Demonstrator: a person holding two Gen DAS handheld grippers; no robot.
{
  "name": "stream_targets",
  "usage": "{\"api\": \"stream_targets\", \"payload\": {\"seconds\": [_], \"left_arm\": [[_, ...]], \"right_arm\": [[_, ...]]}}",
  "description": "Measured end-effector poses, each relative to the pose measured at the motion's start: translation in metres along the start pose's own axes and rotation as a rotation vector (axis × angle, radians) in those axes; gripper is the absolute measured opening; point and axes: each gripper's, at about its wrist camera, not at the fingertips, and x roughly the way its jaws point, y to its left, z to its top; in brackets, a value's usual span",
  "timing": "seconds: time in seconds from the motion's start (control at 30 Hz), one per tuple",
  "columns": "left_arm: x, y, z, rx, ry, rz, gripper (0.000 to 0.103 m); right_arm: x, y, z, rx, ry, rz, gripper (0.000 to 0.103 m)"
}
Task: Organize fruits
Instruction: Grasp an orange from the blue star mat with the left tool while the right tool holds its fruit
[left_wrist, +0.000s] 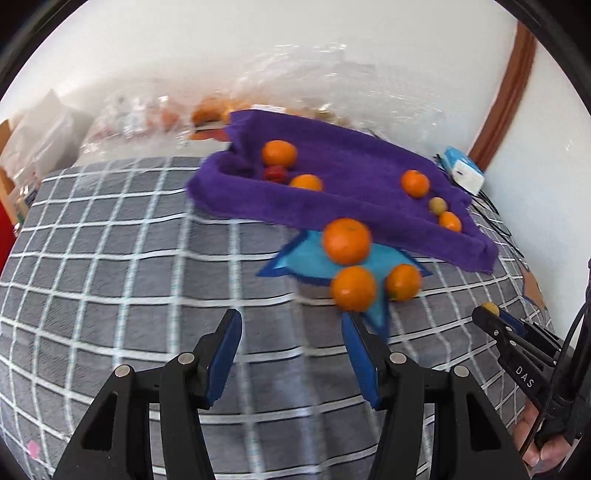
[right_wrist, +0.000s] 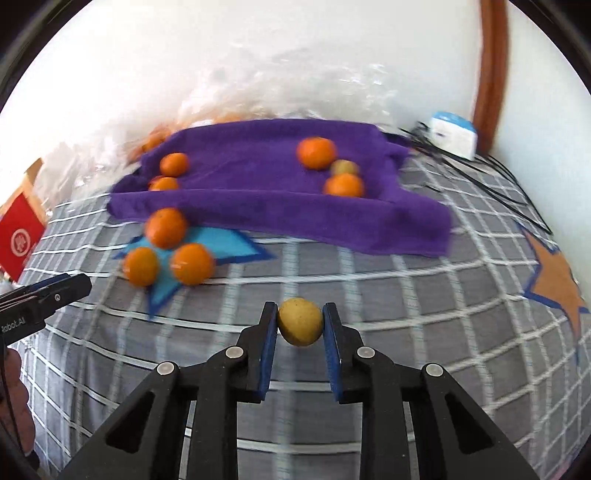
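My right gripper (right_wrist: 300, 314) is shut on a small yellow-brown fruit (right_wrist: 300, 326) and holds it above the checked cloth; it also shows at the right of the left wrist view (left_wrist: 489, 314). My left gripper (left_wrist: 291, 325) is open and empty, just short of three oranges (left_wrist: 352, 288) that sit on a blue star patch (left_wrist: 306, 264). The same oranges (right_wrist: 192, 264) show at the left of the right wrist view. A purple towel (left_wrist: 351, 199) behind them holds several oranges (left_wrist: 279, 153), a red fruit (left_wrist: 275, 172) and a small yellow-brown fruit (left_wrist: 437, 204).
An orange star patch (right_wrist: 554, 284) lies on the checked cloth (left_wrist: 110, 258) at the right. A blue-white box (right_wrist: 452, 134) and black cables (right_wrist: 491, 184) sit at the back right. Clear plastic bags with fruit (left_wrist: 147, 114) line the wall. A red box (right_wrist: 20, 236) stands at the left.
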Motion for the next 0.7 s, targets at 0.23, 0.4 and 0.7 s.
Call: {"api": "stream_targets", "payload": {"seconds": [0.23,0.4,0.7], "left_arm": [[0.024,-0.035,0.007,0.055,0.015,0.003,0.054],[0.036,-0.045,0.01,0.06,0.026,0.015,0.053],[0.03,-0.038,0.007,0.038,0.033,0.018,0.033]], "right_arm": [[-0.003,-0.037,-0.003,0.081,0.003,-0.019,0.024],[0.002,-0.046,-0.007,0.107,0.018,0.007,0.024],[-0.001,-0.041,-0.01,0.099,0.014,0.012,0.024]]}}
